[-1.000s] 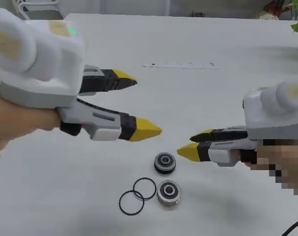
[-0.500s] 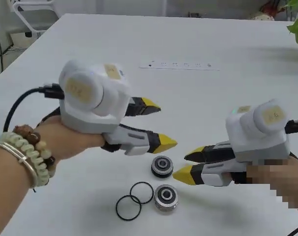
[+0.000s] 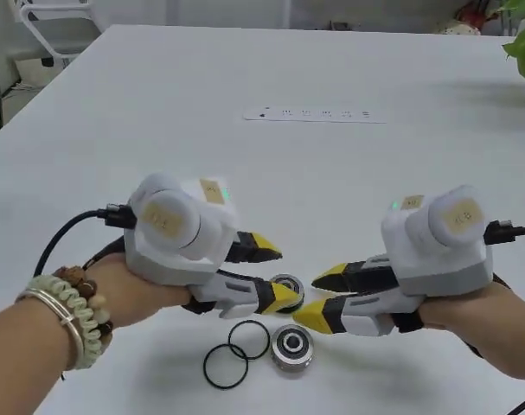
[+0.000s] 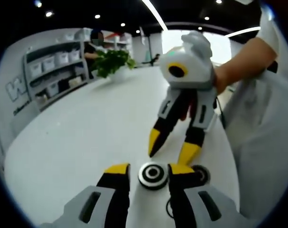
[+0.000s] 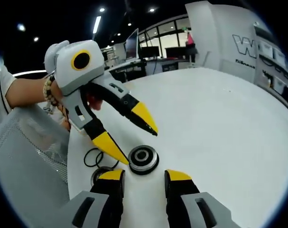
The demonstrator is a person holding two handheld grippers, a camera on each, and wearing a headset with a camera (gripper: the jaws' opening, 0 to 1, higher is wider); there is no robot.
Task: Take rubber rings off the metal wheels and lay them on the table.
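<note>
Both claws have come down and closed in since a second ago, left claw (image 3: pixel 278 275) and right claw (image 3: pixel 318 296) now nearly tip to tip over the wheels. Nearest us, two loose rubber rings (image 3: pixel 236 350) lie overlapping on the worktop (image 3: pixel 348 190), just beside a bare silver wheel (image 3: pixel 292 343). Behind it, the dark-rimmed wheel (image 3: pixel 285 284) sits between the left claw's jaws, which stand open around it, not yet pinching. Right claw is open too and empty, its tips just short of that wheel. So this looks like the approach to the second wheel. Next, I'd say, left steadies it and right hooks the rubber. Left jaw covers part of that wheel, so its ring is probably on, hard to confirm.
</note>
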